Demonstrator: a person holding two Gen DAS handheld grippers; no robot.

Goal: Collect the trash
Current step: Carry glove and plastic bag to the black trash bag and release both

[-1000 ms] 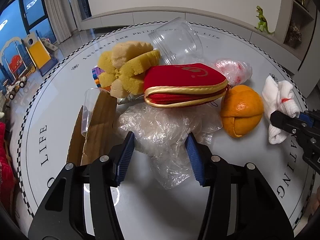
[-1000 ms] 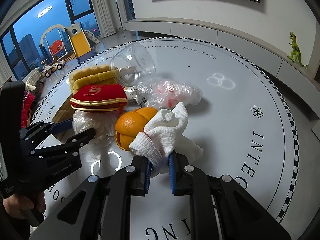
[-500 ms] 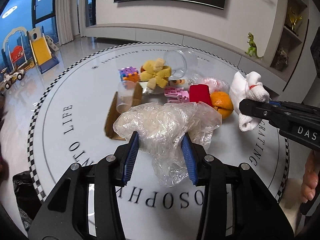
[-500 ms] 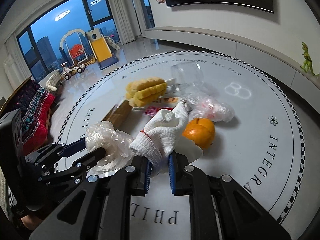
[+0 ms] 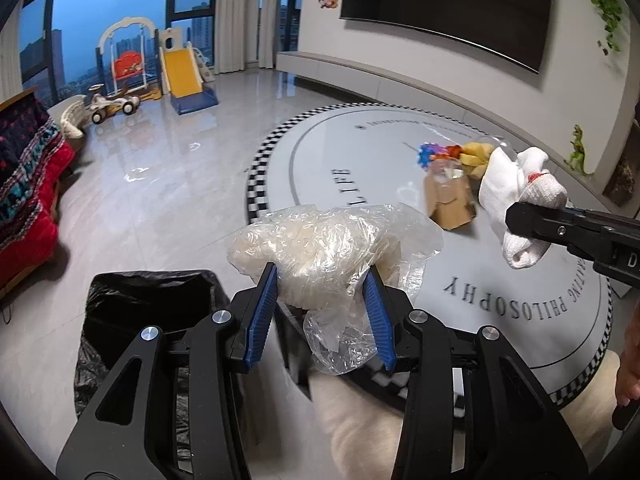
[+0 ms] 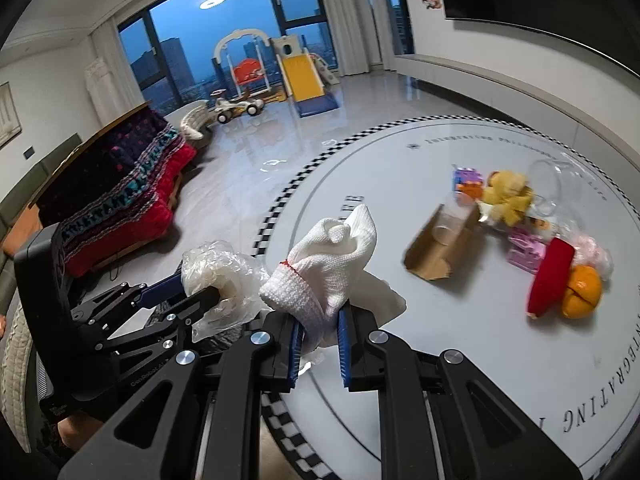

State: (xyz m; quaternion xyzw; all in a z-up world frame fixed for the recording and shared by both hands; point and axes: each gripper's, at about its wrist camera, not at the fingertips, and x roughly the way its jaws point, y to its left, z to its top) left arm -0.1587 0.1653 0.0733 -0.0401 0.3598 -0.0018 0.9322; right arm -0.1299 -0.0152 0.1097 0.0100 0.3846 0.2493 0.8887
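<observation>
You've got the left gripper (image 5: 324, 312) clamped on the crumpled plastic bag (image 5: 320, 248), carried clear of the round table (image 5: 520, 304) and just beside the black-lined trash bin (image 5: 132, 320), presumably for dropping. Your right gripper (image 6: 319, 344) pinches the white knit glove (image 6: 332, 264) tight above the table edge, probably bin-bound too.

Two wrist fisheye views, each looking down along its own gripper fingers
Both face the round table (image 5: 520, 320) edge and playroom floor; each catches the other gripper close beside it
</observation>
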